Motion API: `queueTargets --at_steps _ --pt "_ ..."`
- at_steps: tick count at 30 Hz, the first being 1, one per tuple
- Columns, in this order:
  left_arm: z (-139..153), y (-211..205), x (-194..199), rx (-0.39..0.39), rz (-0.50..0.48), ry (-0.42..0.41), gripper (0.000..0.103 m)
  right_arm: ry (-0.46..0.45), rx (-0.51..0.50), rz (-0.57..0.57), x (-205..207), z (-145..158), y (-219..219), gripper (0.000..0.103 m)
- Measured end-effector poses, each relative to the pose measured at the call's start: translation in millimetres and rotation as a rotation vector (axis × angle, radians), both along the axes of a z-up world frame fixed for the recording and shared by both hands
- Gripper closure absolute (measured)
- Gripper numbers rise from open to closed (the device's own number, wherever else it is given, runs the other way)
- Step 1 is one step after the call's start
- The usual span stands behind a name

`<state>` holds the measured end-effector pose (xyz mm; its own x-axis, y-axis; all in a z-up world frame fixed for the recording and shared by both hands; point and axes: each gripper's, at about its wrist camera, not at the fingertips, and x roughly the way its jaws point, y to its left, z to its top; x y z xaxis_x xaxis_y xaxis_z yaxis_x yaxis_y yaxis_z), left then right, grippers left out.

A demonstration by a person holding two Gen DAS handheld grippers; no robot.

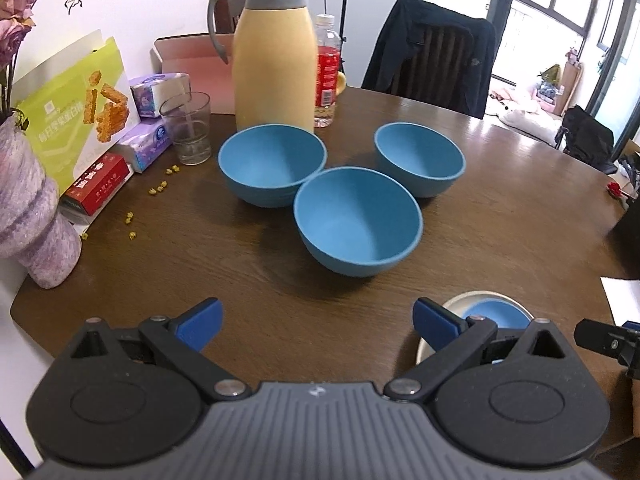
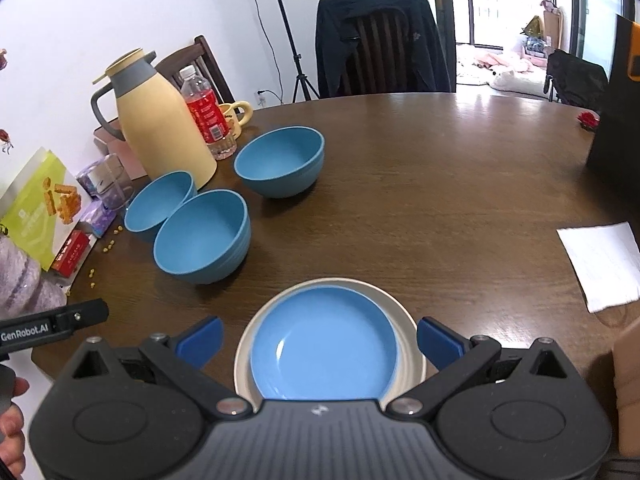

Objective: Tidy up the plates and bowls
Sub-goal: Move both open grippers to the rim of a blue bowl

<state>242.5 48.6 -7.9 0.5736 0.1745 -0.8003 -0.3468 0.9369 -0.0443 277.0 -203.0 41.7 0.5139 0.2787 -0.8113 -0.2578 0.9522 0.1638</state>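
Now 3 matte blue round bowls sit upright mid-table on the dark brown wooden table (image 2: 440, 208): nearest bowl (image 1: 358, 222) touches the back-left bowl (image 1: 272, 166), w/ the back-right bowl (image 1: 419, 164) just beside. Behind them stand a tall yellow thermos jug (image 1: 274, 60), a red-label water bottle (image 1: 328, 72) & a clear glass tumbler (image 1: 188, 128). Left gripper (image 1: 318, 326) is spread wide, empty. Right gripper (image 2: 320, 342) is spread too, above a blue plate (image 2: 324, 348) stacked on a cream plate (image 2: 404, 320).
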Motion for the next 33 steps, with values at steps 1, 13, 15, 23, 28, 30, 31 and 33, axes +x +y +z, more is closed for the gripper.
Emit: queueTargets --at_steps 1,13,15,23,28,30,31,33 --pt "0 4 4 -0.001 0.004 0.001 0.0 0.002 -0.005 0.004 4 0 5 0.0" --pt "-18 58 68 0.007 0.045 0.066 0.0 0.016 -0.026 0.027 73 -7 67 0.0" --pt "-23 66 77 0.003 0.049 0.081 0.0 0.02 -0.032 0.029 85 -11 80 0.0" --pt "-50 90 112 -0.009 0.047 0.156 0.0 0.058 -0.049 0.025 121 -34 125 0.001" --pt "-65 97 127 -0.033 0.07 0.189 0.001 0.109 -0.088 0.048 143 -53 140 0.005" --pt "-70 99 131 -0.05 0.081 0.199 0.002 0.124 -0.102 0.059 153 -60 145 0.008" --pt "-73 99 134 -0.052 0.082 0.207 0.004 0.132 -0.105 0.067 157 -62 146 0.009" --pt "-77 100 141 -0.057 0.091 0.216 0.007 0.147 -0.11 0.083 164 -68 150 0.012"
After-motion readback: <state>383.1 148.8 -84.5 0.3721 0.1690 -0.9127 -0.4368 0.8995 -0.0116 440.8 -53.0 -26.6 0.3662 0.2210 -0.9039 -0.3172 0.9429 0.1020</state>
